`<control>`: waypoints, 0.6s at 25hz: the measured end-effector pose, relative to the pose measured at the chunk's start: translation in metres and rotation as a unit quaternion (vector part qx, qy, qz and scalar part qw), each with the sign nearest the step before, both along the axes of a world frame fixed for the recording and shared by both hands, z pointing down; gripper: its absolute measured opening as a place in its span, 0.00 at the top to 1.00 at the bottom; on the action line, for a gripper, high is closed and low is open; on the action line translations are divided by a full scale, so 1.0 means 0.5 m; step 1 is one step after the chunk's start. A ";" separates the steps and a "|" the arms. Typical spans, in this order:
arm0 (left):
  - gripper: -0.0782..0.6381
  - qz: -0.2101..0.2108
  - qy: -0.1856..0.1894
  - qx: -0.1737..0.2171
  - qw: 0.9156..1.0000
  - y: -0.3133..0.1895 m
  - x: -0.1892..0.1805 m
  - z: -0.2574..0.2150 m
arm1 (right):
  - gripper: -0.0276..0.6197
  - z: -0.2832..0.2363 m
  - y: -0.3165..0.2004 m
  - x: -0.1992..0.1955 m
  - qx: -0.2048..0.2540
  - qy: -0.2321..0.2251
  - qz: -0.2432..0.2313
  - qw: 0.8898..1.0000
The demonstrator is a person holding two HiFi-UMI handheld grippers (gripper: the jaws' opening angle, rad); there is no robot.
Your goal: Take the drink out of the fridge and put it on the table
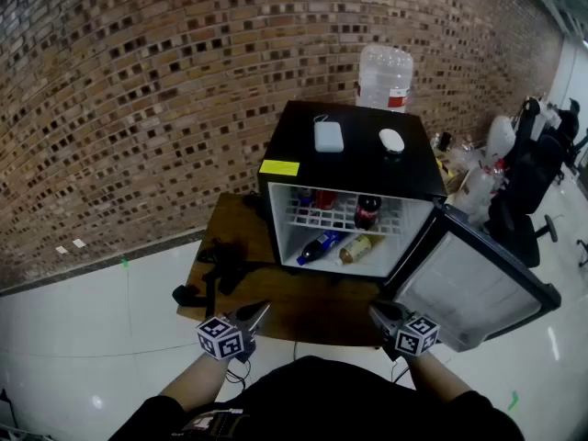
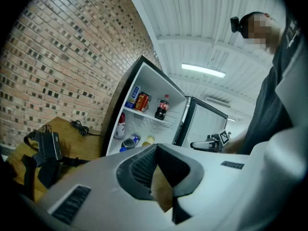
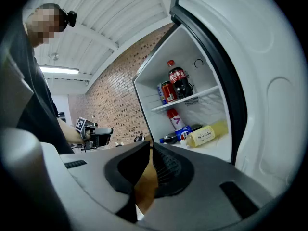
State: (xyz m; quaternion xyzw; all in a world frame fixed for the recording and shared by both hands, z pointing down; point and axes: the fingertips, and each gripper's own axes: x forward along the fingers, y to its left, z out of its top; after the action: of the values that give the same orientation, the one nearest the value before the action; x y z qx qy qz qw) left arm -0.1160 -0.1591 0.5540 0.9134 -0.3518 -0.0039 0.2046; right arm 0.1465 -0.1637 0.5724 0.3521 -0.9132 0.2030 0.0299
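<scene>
Two grippers are pinched closed and empty: my left gripper [image 1: 260, 310] and right gripper [image 1: 378, 311], near the tabletop [image 1: 312, 303], facing the open fridge [image 1: 354, 154] with a cola bottle [image 1: 367, 211] inside.

the person holds a tool in each hand, low and close in front of the body, the two level and well apart. the left hand-held gripper [image 1: 262, 310] angles forward and to the right, its jaws closed together with nothing between them. the right hand-held gripper [image 1: 377, 310] angles forward and to the left, its jaws likewise together and empty. the left forearm [image 1: 188, 386] and right forearm [image 1: 443, 381], both bare, run back to a dark-shirted torso [image 1: 317, 402].
</scene>
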 end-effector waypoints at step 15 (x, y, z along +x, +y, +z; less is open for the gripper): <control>0.90 0.008 0.002 0.016 1.000 -0.008 0.009 -0.035 | 0.56 -0.203 -0.199 -0.003 0.118 0.037 0.070 0.990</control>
State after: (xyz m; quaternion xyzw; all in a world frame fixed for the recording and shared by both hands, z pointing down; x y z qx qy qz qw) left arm -0.1117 -0.1628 0.5366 0.9193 -0.3441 -0.0092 0.1909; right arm 0.1448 -0.2634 0.4710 0.4232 -0.9023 0.0819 0.0078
